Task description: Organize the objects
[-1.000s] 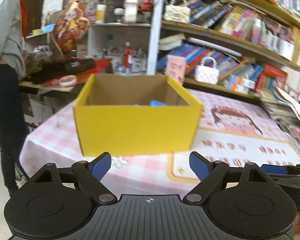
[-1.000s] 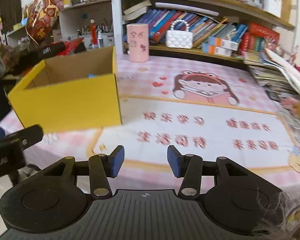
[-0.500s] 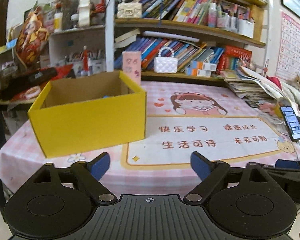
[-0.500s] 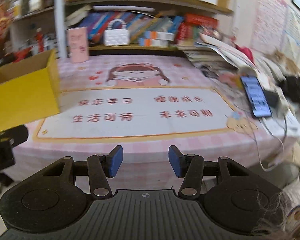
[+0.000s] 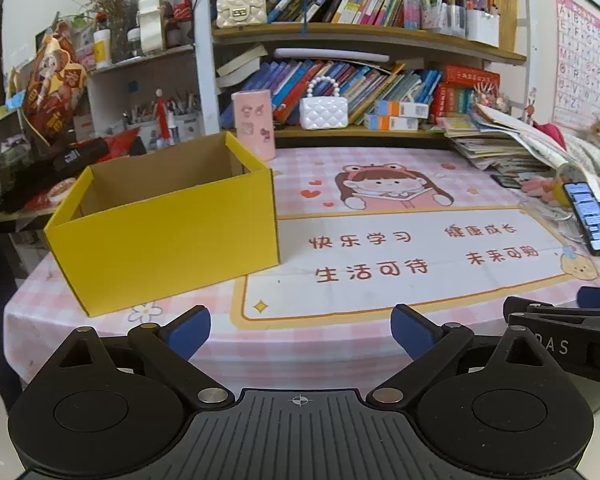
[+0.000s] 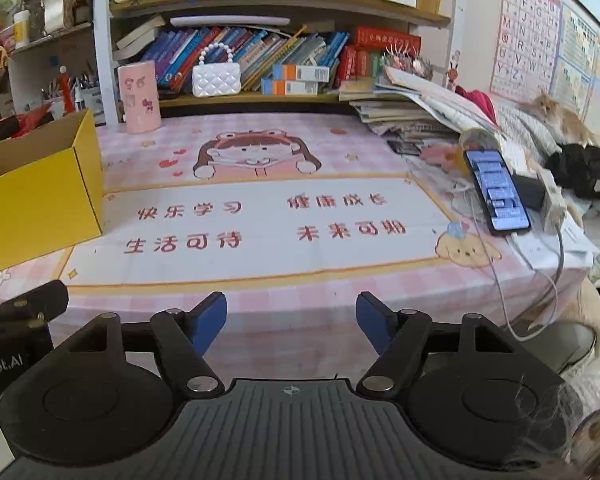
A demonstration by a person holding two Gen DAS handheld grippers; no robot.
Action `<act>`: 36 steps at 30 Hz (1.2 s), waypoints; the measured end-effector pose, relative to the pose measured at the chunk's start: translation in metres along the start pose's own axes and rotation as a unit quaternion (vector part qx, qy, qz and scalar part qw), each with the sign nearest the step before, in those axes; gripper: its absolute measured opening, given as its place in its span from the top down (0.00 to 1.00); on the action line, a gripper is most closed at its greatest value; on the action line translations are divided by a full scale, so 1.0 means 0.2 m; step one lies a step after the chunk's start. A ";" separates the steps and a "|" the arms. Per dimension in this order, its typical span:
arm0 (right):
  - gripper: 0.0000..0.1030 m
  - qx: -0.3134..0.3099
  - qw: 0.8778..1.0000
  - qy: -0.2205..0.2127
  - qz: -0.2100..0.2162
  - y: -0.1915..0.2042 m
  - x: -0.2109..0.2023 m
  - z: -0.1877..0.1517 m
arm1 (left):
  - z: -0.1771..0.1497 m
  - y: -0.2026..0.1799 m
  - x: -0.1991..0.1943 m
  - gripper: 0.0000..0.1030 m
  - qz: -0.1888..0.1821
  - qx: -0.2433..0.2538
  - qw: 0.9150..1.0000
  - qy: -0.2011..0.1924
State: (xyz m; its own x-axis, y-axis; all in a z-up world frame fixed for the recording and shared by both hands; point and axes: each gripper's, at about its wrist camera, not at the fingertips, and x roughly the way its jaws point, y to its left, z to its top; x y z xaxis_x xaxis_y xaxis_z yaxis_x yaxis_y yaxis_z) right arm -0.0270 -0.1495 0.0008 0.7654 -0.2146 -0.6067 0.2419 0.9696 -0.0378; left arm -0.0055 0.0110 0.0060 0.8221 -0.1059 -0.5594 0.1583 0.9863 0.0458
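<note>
Both grippers hang off the near edge of the table (image 5: 340, 344), short of anything to pick up. The left gripper (image 5: 300, 330) has its jaws wide apart with nothing between them; the right gripper (image 6: 291, 318) is likewise spread and empty.

Risks, as I judge them: the smartphone (image 6: 496, 190) lies ahead and well to the right of the right jaws, tilted up against a charger block (image 6: 550, 200) with a cable (image 6: 556, 280) trailing over the table edge. A careless sweep toward that side could snag the cable and drag the phone off. A cat (image 6: 556, 114) lies on the clutter beyond the phone and could move into the path. The yellow cardboard box (image 5: 168, 232) sits ahead and left of the left jaws, close to the table's left corner; pushing against its wall rather than reaching over the rim could slide it off, since an open carton of that kind probably weighs little. The two grippers are also near each other, so crossing reaches may collide.

Containers: the box is open-topped, and from this low angle only its bare brown inner walls show; whether anything lies on its floor cannot be told. A pink cylindrical holder (image 5: 254, 124) stands beyond the box, far ahead of the left jaws; its contents are hidden. The stretch of mat straight ahead of both jaws carries no loose item to sort.
</note>
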 end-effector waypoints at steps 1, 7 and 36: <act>0.26 -0.003 1.000 -0.001 -0.001 0.00 0.00 0.00 | 0.00 0.00 0.00 0.04 0.003 -0.001 1.000 0.000; 0.16 -0.017 1.000 0.005 0.001 0.03 0.00 -0.01 | 0.00 0.01 0.01 0.03 0.013 -0.008 1.000 0.008; 0.07 -0.026 0.999 0.008 -0.016 0.07 -0.02 -0.02 | -0.02 0.02 0.00 0.00 0.012 -0.009 1.000 0.016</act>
State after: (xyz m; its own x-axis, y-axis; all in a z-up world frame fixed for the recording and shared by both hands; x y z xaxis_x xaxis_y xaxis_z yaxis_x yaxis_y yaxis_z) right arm -0.0296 -0.1349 -0.0001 0.7483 -0.2438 -0.6169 0.2337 0.9673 -0.0989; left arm -0.0065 0.0160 0.0028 0.8079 -0.0789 -0.5840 0.1292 0.9906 0.0449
